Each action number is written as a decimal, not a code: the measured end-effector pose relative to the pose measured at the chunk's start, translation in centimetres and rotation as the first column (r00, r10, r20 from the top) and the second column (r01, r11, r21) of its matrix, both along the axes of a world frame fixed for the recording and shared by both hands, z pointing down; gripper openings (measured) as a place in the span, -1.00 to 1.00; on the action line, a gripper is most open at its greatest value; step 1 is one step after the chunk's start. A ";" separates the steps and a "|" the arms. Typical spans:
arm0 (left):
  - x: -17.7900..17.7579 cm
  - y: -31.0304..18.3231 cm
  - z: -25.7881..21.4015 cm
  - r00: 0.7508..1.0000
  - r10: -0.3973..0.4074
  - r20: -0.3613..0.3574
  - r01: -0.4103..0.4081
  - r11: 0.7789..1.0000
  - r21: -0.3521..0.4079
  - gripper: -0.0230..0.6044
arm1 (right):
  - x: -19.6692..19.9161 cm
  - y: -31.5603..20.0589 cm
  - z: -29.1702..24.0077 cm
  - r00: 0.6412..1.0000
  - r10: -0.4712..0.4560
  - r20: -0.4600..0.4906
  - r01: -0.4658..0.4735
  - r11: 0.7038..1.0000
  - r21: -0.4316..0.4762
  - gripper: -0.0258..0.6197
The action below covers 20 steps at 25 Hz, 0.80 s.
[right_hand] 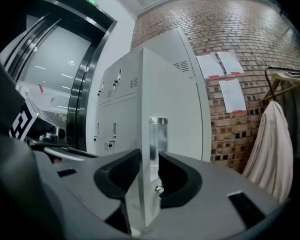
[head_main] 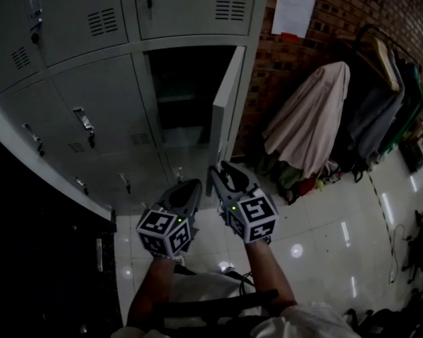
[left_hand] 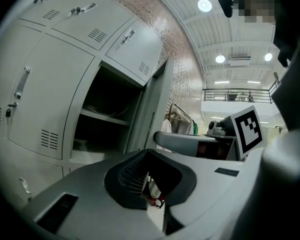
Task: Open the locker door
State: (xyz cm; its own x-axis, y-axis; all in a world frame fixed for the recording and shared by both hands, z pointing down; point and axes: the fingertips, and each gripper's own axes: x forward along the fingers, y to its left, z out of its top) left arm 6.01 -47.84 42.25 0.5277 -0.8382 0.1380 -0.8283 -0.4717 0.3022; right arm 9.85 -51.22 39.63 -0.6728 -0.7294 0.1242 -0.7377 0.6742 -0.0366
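Note:
The grey locker door (head_main: 225, 104) stands swung far out from its dark compartment (head_main: 187, 83). My right gripper (head_main: 222, 169) sits at the door's lower free edge. In the right gripper view the door's edge (right_hand: 146, 134), with its metal latch plate (right_hand: 158, 139), runs between the two pads, and both pads rest against it, so my right gripper (right_hand: 149, 161) is shut on the door. My left gripper (head_main: 190, 187) hangs just left of it, below the compartment, with its jaws together and nothing in them. The left gripper (left_hand: 149, 181) looks up at the opened door (left_hand: 157, 109) and a shelf inside.
Other locker doors (head_main: 102, 104) around the opened one are closed. A rack of hanging garments (head_main: 317, 118) stands to the right against a brick wall (head_main: 282, 69). A dark counter edge (head_main: 42, 160) runs along the left. Glossy floor tiles (head_main: 324, 245) lie below.

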 end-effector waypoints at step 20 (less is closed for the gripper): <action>11.0 0.4 -0.3 1.000 0.018 0.019 -0.018 1.000 0.004 -0.95 | 15.6 -1.4 0.5 0.988 0.133 0.072 -0.131 0.991 -0.027 -0.72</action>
State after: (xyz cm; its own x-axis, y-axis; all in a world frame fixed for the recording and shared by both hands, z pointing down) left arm 16.98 -47.43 41.93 0.5397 -0.8293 0.1447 -0.8254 -0.4876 0.2845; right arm 25.50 -52.67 40.14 -0.5786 -0.8101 0.0948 -0.8149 0.5694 -0.1080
